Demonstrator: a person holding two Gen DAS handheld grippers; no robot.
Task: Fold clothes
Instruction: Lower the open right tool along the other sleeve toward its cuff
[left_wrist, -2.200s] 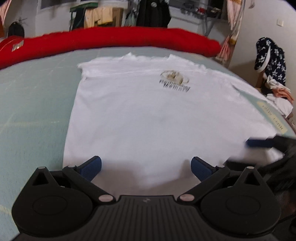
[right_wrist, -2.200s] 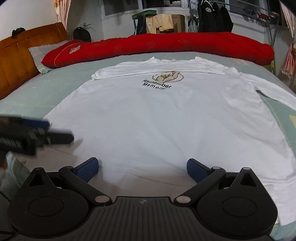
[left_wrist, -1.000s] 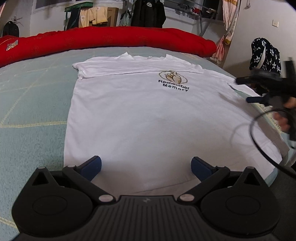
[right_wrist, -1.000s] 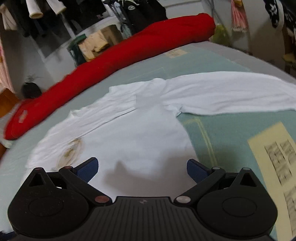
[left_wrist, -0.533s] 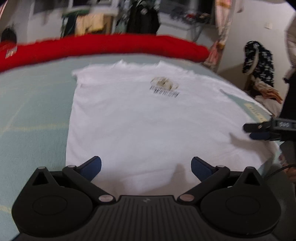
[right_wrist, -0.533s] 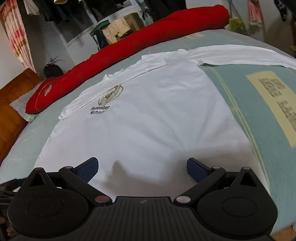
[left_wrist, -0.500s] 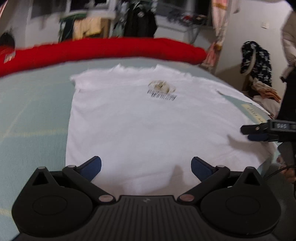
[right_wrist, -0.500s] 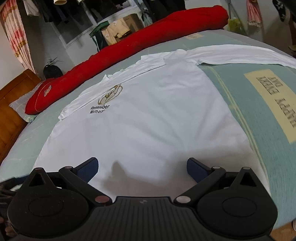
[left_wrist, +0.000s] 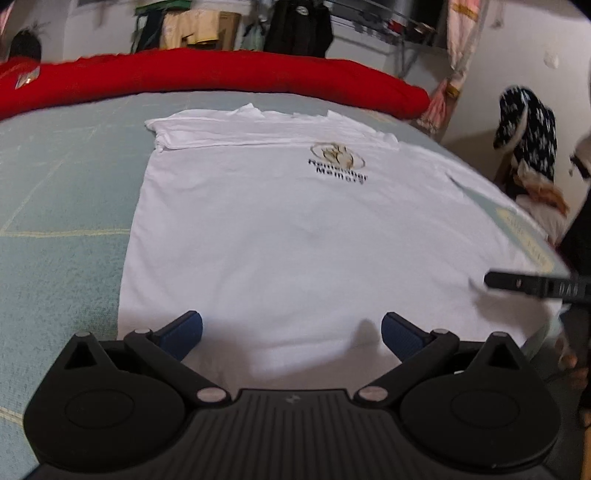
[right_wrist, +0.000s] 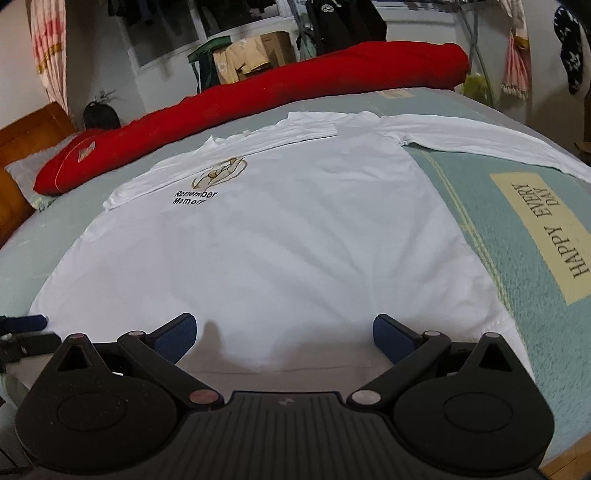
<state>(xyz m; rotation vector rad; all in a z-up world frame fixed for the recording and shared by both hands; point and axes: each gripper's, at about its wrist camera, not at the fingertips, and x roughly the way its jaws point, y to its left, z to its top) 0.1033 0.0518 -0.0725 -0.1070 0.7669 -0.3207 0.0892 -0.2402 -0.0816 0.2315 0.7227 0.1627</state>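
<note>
A white long-sleeved shirt (left_wrist: 295, 229) (right_wrist: 280, 243) printed "Remember Memory" lies flat on the bed, hem towards me. Its left sleeve is folded across the chest; its right sleeve (right_wrist: 480, 142) stretches out sideways. My left gripper (left_wrist: 291, 332) hovers open over the hem near the shirt's left corner, nothing between its fingers. My right gripper (right_wrist: 284, 332) is open over the hem near the right corner, also holding nothing. Each gripper shows at the edge of the other's view: the right gripper's finger (left_wrist: 517, 282), the left gripper's fingertip (right_wrist: 26, 323).
A pale green bedspread (right_wrist: 517, 236) with a "HAPPY EVERY DAY" patch covers the bed. A long red bolster (left_wrist: 207, 77) (right_wrist: 295, 85) lies along the far edge. A wooden headboard (right_wrist: 26, 129) stands at the left. Clothes (left_wrist: 528, 140) are piled off the bed's right side.
The right gripper swung from the outstretched sleeve back down to the hem. The left gripper stayed over the hem with small shifts. Both stayed open.
</note>
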